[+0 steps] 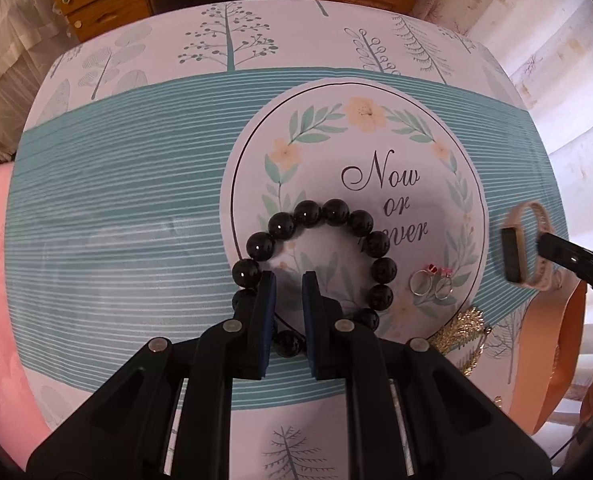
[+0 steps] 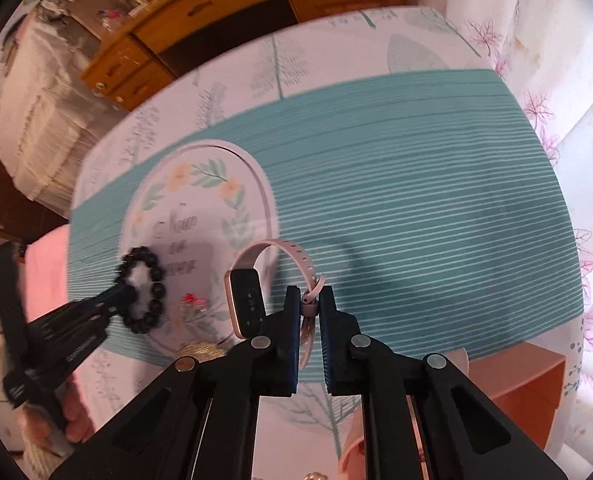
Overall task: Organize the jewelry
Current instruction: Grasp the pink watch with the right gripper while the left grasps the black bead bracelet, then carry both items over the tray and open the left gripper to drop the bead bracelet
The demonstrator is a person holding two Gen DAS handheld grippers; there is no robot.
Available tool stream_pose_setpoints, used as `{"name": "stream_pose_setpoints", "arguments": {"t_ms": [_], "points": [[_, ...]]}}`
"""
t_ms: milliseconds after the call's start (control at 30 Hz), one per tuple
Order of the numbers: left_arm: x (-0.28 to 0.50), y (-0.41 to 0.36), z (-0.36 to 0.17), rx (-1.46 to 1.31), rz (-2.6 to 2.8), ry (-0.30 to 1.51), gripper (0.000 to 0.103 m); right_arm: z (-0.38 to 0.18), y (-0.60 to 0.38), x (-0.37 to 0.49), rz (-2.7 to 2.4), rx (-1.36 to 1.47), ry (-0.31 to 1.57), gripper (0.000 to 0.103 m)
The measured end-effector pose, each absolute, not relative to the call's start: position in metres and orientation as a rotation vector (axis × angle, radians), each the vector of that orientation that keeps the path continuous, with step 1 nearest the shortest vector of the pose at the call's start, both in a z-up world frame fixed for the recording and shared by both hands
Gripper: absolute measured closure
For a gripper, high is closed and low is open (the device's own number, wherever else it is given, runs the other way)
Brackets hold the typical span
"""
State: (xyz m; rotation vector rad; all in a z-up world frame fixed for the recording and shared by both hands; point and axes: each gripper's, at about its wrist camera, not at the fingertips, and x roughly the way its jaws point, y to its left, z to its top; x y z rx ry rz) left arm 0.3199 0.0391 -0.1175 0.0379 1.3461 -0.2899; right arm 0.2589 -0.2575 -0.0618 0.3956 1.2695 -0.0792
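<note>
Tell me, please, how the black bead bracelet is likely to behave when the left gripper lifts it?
The black bead bracelet is a loop of separate round beads, so it will probably sag. The glossy beads may slip between the left gripper fingers. It looks fairly heavy for its size.

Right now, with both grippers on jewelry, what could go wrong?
The right gripper pinches the pink watch only by its thin strap near the loop, so the heavy face may swing or slip out. The left gripper straddles one bead of the black bracelet; round beads may squirt free. The two rings lie close and could be knocked.
</note>
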Motion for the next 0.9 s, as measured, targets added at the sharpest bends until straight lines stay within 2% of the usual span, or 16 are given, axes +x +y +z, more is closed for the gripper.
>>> {"name": "stream_pose_setpoints", "arguments": {"t_ms": [67, 200, 433, 533, 667, 900], "points": [[0.318, 0.040, -0.117, 0.002, -0.308, 1.357, 0.103, -0.047, -0.258, 0.251, -0.056, 0.402, 1.228, 0.094], [0.306, 0.042, -0.104, -0.019, -0.298, 1.305, 0.103, -0.018, -0.265, 0.227, -0.014, 0.443, 1.153, 0.094], [0.265, 0.022, -0.021, -0.001, -0.388, 1.107, 0.103, 0.033, -0.296, 0.158, 0.024, 0.487, 1.041, 0.094], [0.261, 0.011, -0.005, 0.021, -0.414, 1.096, 0.103, 0.047, -0.311, 0.128, 0.027, 0.514, 1.014, 0.094], [0.273, 0.010, -0.018, 0.063, -0.365, 1.146, 0.103, 0.056, -0.328, 0.099, 0.030, 0.533, 1.002, 0.094], [0.301, 0.034, -0.075, 0.064, -0.250, 1.317, 0.103, 0.053, -0.338, 0.080, 0.056, 0.568, 1.010, 0.094]]}}
